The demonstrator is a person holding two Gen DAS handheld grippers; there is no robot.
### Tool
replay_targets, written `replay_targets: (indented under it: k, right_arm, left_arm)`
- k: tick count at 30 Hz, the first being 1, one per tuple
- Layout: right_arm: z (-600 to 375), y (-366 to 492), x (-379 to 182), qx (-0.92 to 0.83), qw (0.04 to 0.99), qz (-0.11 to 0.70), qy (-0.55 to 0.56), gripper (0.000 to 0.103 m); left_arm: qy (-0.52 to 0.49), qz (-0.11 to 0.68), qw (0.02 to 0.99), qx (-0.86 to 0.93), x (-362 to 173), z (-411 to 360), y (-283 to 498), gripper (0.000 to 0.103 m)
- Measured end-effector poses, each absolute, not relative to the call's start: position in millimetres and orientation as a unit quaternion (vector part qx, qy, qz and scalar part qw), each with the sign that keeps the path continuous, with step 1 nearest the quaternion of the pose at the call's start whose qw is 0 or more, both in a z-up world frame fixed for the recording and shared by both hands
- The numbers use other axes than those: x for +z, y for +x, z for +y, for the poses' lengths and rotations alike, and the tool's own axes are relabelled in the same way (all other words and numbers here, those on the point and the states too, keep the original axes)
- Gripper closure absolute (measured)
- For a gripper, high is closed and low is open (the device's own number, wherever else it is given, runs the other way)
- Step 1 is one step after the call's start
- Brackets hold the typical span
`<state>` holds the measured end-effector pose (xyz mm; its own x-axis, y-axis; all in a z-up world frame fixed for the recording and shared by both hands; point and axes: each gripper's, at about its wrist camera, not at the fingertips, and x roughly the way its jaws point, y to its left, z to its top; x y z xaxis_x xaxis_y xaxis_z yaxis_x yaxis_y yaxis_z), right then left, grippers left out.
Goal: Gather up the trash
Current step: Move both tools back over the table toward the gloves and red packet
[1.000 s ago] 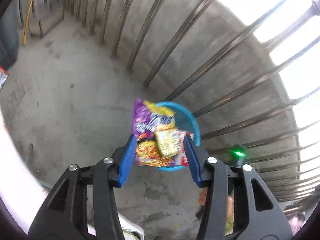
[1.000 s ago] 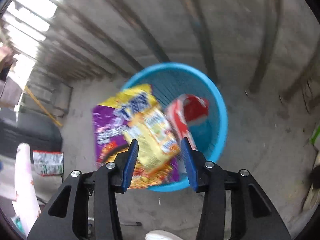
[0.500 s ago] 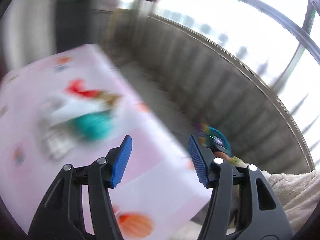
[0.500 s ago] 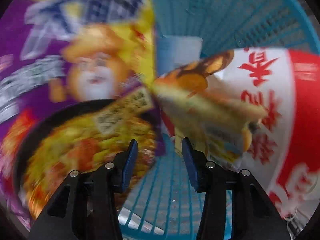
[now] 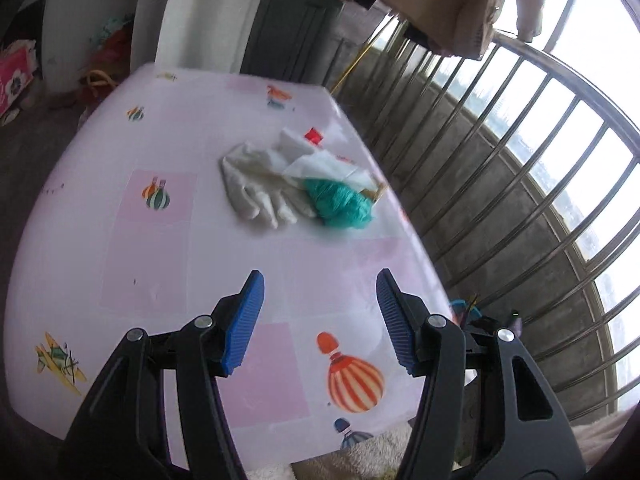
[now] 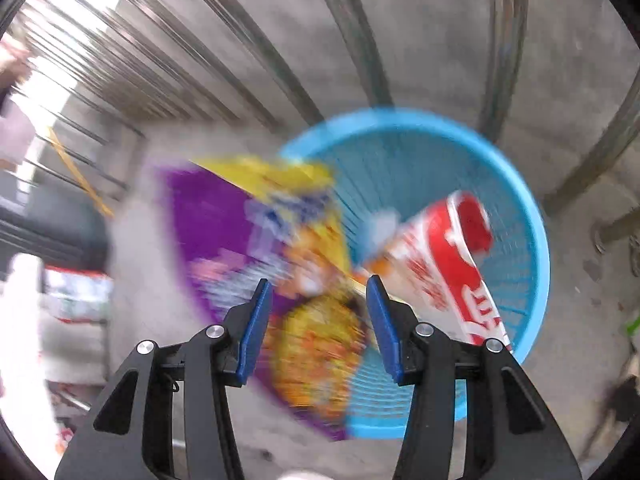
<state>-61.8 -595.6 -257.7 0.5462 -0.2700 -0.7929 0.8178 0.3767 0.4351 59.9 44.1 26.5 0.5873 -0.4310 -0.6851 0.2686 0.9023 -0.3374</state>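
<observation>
My left gripper (image 5: 320, 276) is open and empty, hovering over the near part of a pink balloon-print table (image 5: 152, 264). Farther along the table lie a white glove (image 5: 256, 192), a teal crumpled wad (image 5: 340, 204), white tissue paper (image 5: 320, 164) and a small red scrap (image 5: 313, 135). In the blurred right wrist view, my right gripper (image 6: 319, 284) hangs above a blue mesh basket (image 6: 532, 248); its jaws are opening with nothing pressed between them. A purple-and-yellow noodle wrapper (image 6: 224, 232) and a red-and-white cup (image 6: 452, 264) lie in the basket below.
A steel railing (image 5: 520, 168) on a concrete kerb runs along the table's right side, with clothes (image 5: 432, 4) hanging over it. The blue basket's rim (image 5: 460, 305) peeks past the table's right edge. Another wrapper (image 6: 76, 296) lies on the concrete floor left of the basket.
The left gripper swung away from the basket on the floor, up to the table, and opened a little wider. The right gripper dipped close into the basket, then drew back above it.
</observation>
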Motion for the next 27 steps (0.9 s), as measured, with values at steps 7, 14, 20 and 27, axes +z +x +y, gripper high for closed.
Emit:
replay_targets:
  k: [7, 14, 20, 27]
  right_arm:
    - [-583, -12, -270, -0.318, 0.768, 0.388, 0.397, 0.049]
    - [-575, -30, -245, -0.336, 0.768, 0.368, 0.402, 0.049]
    - [-512, -75, -136, -0.352, 0.852, 0.259, 0.289, 0.033]
    - [-425, -80, 1, -0.288, 0.930, 0.157, 0.168, 0.015]
  left_arm:
    - [-0.096, 0.381, 0.896, -0.208, 37, 40, 49, 0.040]
    - [-0.095, 0.366, 0.907, -0.186, 43, 58, 42, 0.032]
    - [-0.110, 0.330, 0.920, -0.177, 56, 76, 39, 0.024]
    - [-0.091, 0.300, 0.935, -0.165, 67, 85, 36, 0.017]
